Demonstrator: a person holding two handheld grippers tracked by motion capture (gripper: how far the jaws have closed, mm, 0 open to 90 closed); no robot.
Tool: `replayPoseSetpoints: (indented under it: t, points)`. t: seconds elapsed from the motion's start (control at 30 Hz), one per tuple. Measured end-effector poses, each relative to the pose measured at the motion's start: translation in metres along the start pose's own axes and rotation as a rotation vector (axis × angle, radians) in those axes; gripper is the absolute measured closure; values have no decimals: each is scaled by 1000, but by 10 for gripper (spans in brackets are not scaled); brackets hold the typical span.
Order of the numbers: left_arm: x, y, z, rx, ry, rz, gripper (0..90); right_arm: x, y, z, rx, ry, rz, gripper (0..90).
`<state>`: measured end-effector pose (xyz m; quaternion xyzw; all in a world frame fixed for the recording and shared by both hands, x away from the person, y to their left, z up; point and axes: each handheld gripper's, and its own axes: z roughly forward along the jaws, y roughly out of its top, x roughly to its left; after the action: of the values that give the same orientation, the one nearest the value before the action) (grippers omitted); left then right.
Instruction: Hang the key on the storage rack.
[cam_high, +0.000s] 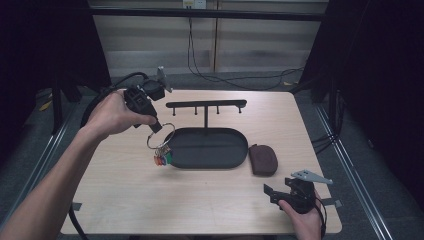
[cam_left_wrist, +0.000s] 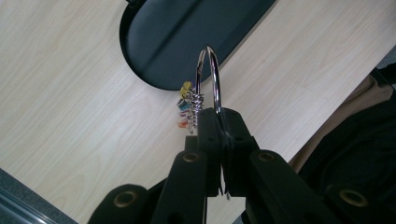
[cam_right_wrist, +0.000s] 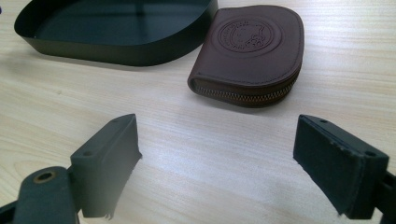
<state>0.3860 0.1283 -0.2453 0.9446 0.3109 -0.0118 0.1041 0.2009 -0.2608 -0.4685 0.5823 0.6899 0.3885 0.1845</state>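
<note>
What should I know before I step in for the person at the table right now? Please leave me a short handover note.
Left gripper: shut on the key ring, held up in the air near the left end of the black tray; coloured tags dangle from the ring.
Right gripper: open, holding nothing, near the table's front right edge, pointing toward the brown zip pouch.
Pouch lies on the table just right of the tray. The hook rack above the tray has nothing on it.
Done: ring picked up.
Left: probably hang the ring on a hook or lay it in the tray; the pouch is untouched.
</note>
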Motion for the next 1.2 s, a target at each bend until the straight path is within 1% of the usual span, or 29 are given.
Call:
replayPoseSetpoints:
  t: [0.03,0.2,0.23,0.3,0.33,0.4,0.5,0.57,0.63,0.77,0.8,1.0,1.1,1.13,1.17,1.2]
  points:
    - [1,2,0,0,3,4,881,0,0,0,1,2,-1,142]
    - [11,10,0,-2,-1,-13,882,1,-1,-1,0,2,-2,142]
    - [13,12,1,1,-6,-19,881,1,-1,0,1,2,-3,142]
    - [18,15,3,6,-2,-33,881,0,-1,0,4,2,-1,142]
    - [20,17,5,5,-9,-43,882,0,0,0,5,1,-1,142]
    - [24,21,7,3,-12,-55,881,0,0,0,5,1,-1,142]
    - [28,27,11,16,-7,-65,881,0,0,0,6,1,-1,142]
    - [30,32,12,21,5,-69,881,1,0,0,7,1,-2,142]
    - [33,36,15,19,20,-90,881,1,-1,0,9,1,-2,142]
    - [41,40,20,17,13,-105,881,1,-1,0,10,4,-7,142]
    - [42,41,21,25,17,-105,881,2,-1,0,10,2,-9,142]
    - [47,45,29,26,26,-123,881,1,-1,1,13,3,-9,142]
    - [50,48,31,29,32,-113,881,2,-1,0,12,2,-10,142]
    - [50,48,32,26,31,-125,881,2,-1,0,12,2,-9,142]
    - [52,48,33,26,28,-113,881,1,-1,0,12,2,-9,142]
    - [53,49,34,23,30,-120,881,1,-1,0,11,2,-9,142]
